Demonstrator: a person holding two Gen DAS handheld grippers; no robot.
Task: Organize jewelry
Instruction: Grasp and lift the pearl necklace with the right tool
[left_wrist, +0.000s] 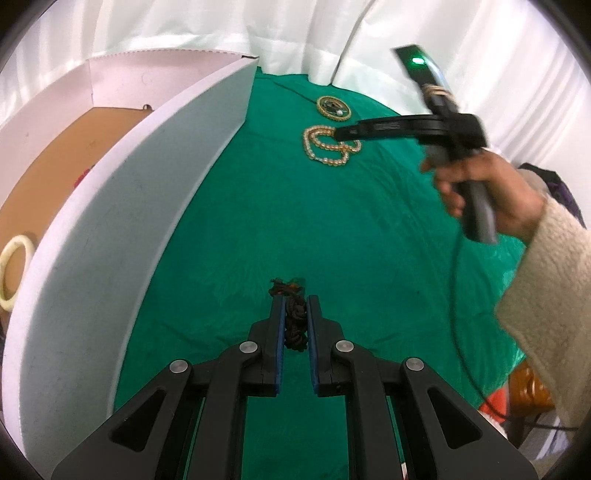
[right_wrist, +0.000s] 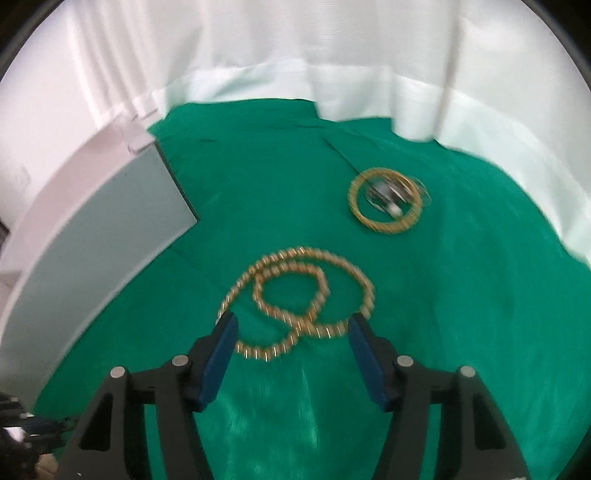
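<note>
The bead necklace (right_wrist: 299, 299) lies on the green cloth (right_wrist: 443, 314), towards the far half of the table and well clear of its edges. It rests in two overlapping loops. Its longer spread, in the right wrist view, runs from lower left to upper right. A coiled strand has no true heading, so that is the only axis it offers.

Handling, as judged: the strand looks light, limp and jointed. It will sag and swing once lifted, and smooth beads may slip between flat pads. The best hold appears to be the crossing at the near side, where the strands bunch together. A single strand would be a poorer purchase.

The right gripper (right_wrist: 293, 325) hovers over the near part of the necklace. Its jaws stand apart, one on each side of the loops, and grasp nothing. Whether the pads touch the cloth cannot be told, as the frame is blurred.

The left gripper (left_wrist: 295, 314) is clenched on a dark knotted cord (left_wrist: 293, 317), soft and tangled, near the front of the table. The cord runs along the fingers.

A gold bangle (right_wrist: 386, 201) lies beyond the necklace, nearer the far right corner, apart from it. The open white box (left_wrist: 122, 206) stands along the left edge, with a pale ring (left_wrist: 14, 271) inside.
</note>
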